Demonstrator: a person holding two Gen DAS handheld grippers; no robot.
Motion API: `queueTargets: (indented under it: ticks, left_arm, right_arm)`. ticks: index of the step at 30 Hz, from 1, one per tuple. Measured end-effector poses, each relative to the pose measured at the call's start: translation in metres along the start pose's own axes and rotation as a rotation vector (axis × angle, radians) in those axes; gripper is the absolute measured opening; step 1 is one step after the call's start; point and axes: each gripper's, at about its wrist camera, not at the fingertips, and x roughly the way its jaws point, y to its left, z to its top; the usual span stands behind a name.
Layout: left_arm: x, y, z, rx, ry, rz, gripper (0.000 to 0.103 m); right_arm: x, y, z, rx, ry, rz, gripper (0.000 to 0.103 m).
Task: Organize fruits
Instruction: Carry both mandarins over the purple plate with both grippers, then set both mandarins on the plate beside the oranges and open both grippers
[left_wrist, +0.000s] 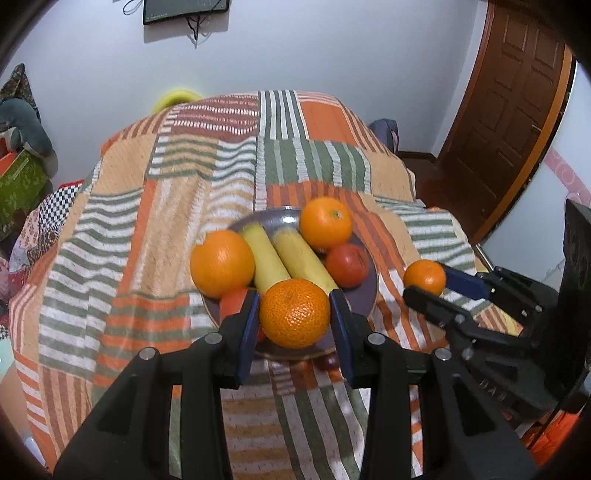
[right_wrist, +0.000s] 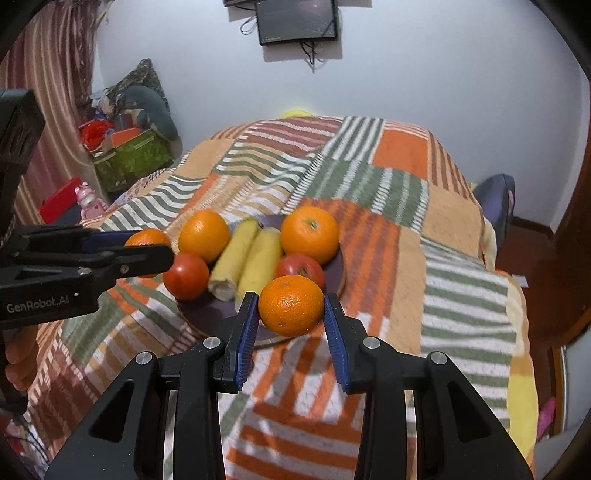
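Because each gripper carries a round fruit, the main risk is a roll once the fruit is let go. In the left wrist view, the left gripper (left_wrist: 294, 317) has its pads pressed to both sides of a mandarin (left_wrist: 294, 313) held over the near rim of the plate (left_wrist: 365, 291), where two bananas (left_wrist: 284, 258), two oranges (left_wrist: 222, 263) and two tomatoes (left_wrist: 348, 265) already crowd the middle; set down on that rim, it may tip off onto the striped cloth (left_wrist: 129, 229). In the right wrist view, the right gripper (right_wrist: 290, 314) likewise clamps a smaller mandarin (right_wrist: 290, 305) at the plate's near right edge. With little bare plate left, dropping either could nudge a tomato outward. The two grippers, near each other, might also collide.
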Motion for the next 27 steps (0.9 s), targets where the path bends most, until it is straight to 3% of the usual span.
queueTargets:
  ticks: [13, 27]
  left_arm:
    - [0.005, 0.008, 0.03, 0.013, -0.054, 0.021, 0.037]
    - [0.05, 0.027, 0.025, -0.022, 0.02, 0.006, 0.037]
  right_arm:
    - [0.018, 0.006, 0.031, -0.012, -0.048, -0.006, 0.033]
    - [0.07, 0.009, 0.038, -0.009, 0.033, 0.007, 0.033]
